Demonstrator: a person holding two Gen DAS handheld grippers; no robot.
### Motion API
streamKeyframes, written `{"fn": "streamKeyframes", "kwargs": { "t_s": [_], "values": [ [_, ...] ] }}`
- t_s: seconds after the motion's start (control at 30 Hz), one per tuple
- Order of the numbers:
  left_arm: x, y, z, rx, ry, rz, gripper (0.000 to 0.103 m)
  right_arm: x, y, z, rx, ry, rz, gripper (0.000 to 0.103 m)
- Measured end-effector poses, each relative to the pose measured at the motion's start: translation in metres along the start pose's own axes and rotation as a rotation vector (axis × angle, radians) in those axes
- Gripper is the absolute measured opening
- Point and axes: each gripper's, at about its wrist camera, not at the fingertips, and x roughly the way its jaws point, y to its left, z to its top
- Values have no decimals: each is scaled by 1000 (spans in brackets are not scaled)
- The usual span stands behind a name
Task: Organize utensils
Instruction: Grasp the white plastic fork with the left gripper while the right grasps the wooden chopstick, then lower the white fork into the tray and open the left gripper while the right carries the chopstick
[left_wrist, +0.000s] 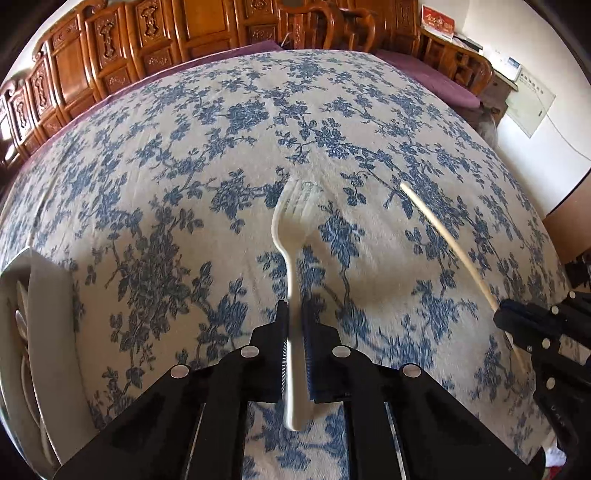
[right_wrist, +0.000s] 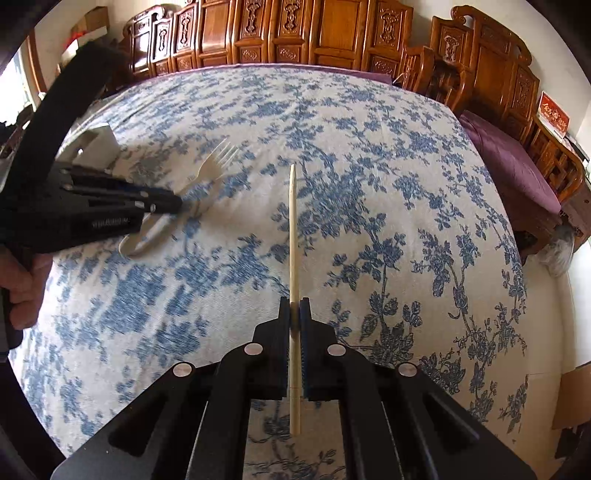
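Observation:
My left gripper (left_wrist: 294, 310) is shut on the handle of a white plastic fork (left_wrist: 291, 236), whose tines point away over the blue-flowered tablecloth (left_wrist: 184, 166). In the right wrist view the same left gripper (right_wrist: 177, 203) and fork (right_wrist: 216, 166) sit at the left, just above the cloth. My right gripper (right_wrist: 294, 306) is shut on a wooden chopstick (right_wrist: 293, 240) that sticks out straight ahead. From the left wrist that right gripper (left_wrist: 517, 317) and chopstick (left_wrist: 443, 243) appear at the right edge.
A white utensil container (left_wrist: 40, 295) stands at the table's left edge, also seen as the white container (right_wrist: 96, 147) behind the left gripper. A hand (right_wrist: 26, 280) grips the left tool. Carved wooden benches (right_wrist: 295, 33) with purple cushions (right_wrist: 517, 166) ring the table.

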Motion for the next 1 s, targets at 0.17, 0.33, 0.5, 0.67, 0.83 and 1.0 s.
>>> {"fn": "streamKeyframes", "kwargs": {
  "t_s": [0.17,0.33,0.5,0.67,0.83,1.0],
  "values": [
    [-33,14,-10,6,-55,5,7,-21,17,11,-6,-36,4,6],
    [-68,30,-14,-2,-107,6,7,-43,37,21,-21,-70,4,6],
    [-100,44,-22,-8,-145,8,7,-62,56,27,-32,-96,4,6],
    [-125,52,-32,-13,-172,9,7,-78,72,28,-46,-117,1,6],
    [-144,54,-38,-12,-198,10,7,-94,83,28,-58,-135,-4,6],
    [-162,57,-43,-12,-221,11,7,-105,91,27,-60,-148,-4,6]
  ]
}}
